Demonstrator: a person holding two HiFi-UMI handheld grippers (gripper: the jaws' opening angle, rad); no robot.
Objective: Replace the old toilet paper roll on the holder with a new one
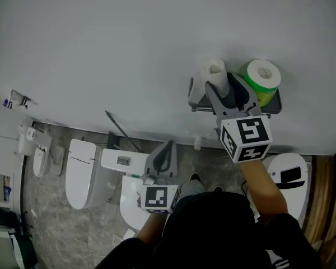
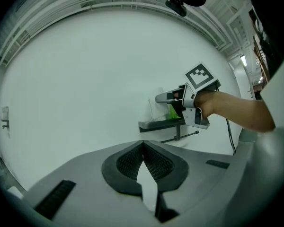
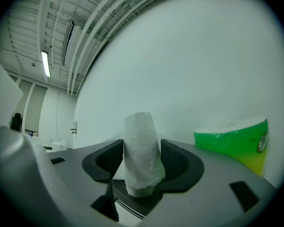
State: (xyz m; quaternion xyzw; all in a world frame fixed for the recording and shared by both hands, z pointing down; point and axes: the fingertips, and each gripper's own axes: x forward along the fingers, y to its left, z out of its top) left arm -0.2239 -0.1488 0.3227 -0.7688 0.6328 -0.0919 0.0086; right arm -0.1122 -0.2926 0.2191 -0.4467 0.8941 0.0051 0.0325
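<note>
A thin, nearly spent white toilet paper roll [image 1: 211, 74] [image 3: 141, 155] stands upright on the grey wall shelf of the holder [image 1: 270, 107], whose bare bar [image 1: 204, 110] runs underneath. My right gripper [image 1: 231, 92] [image 3: 142, 148] points level at the wall, and its pads sit against both sides of that roll. To the right on the same shelf stands a new roll in green wrap [image 1: 263, 78] [image 3: 234, 143]. My left gripper [image 1: 167, 150] [image 2: 143, 144] hangs lower and to the left, shut with nothing in it. From there the right gripper [image 2: 174, 98] shows at the shelf.
Below the shelf, a white toilet [image 1: 81, 172] stands on the grey stone floor at left, with a smaller white fixture [image 1: 39, 157] beside it. A white lidded bin or seat [image 1: 288, 175] is at right. A dark rod [image 1: 120, 129] leans on the wall.
</note>
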